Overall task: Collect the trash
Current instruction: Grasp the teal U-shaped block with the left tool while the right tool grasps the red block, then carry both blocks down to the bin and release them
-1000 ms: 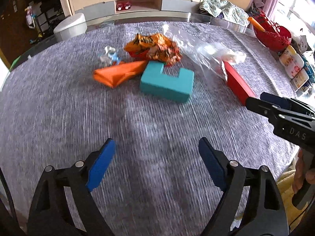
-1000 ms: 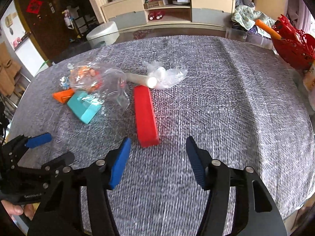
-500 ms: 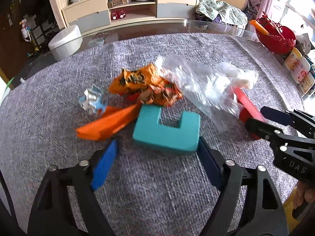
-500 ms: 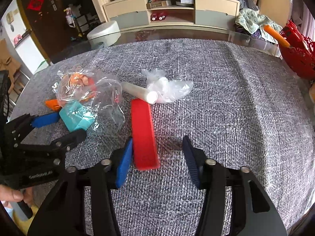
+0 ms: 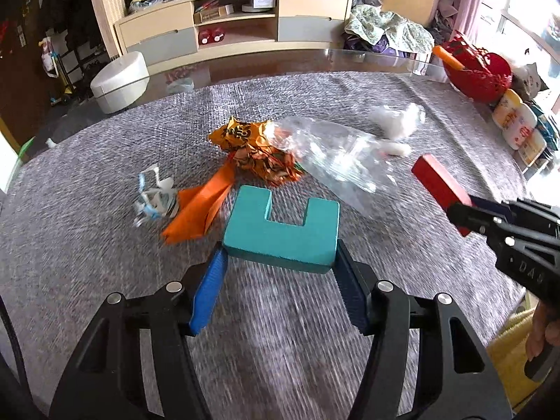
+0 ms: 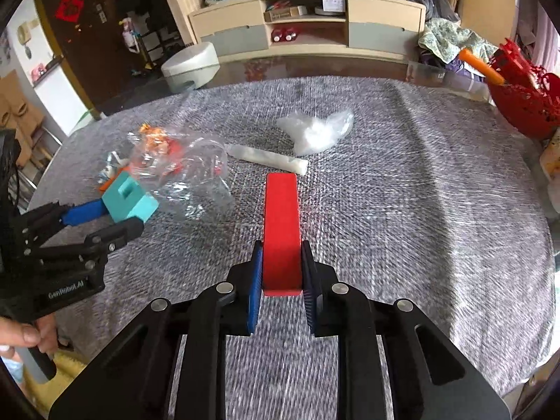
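Trash lying beyond both sets of jaws on grey woven tablecloth point(image 5: 87, 245): crumpled orange printed snack wrapper point(image 5: 255, 147), clear crinkled plastic bag point(image 5: 336, 161) draped over its right side, small crushed white-and-blue wrapper point(image 5: 154, 199), flat orange plastic scrap point(image 5: 199, 206). Further out past right jaws, white paper-wrapped stick point(image 6: 266, 157) and wad of white cling film point(image 6: 315, 133).

Left gripper point(image 5: 280, 262): jaws closing, blue pads against both ends of teal U-shaped foam block point(image 5: 280, 234), notch facing away, trash pile just behind it. Right gripper point(image 6: 281, 269): jaws narrow and closing, clamped on near end of long red rectangular block point(image 6: 281, 217), far end pointing at white stick.

Off to far right, red openwork plastic basket point(image 6: 521, 105) with orange handle sticking out; white labelled bottles point(image 5: 518, 122) just beside it.

Writing: "GenRobot.AI" on left gripper body in right wrist view; "DAS" partly legible on right gripper body in left wrist view; wrapper print unreadable.
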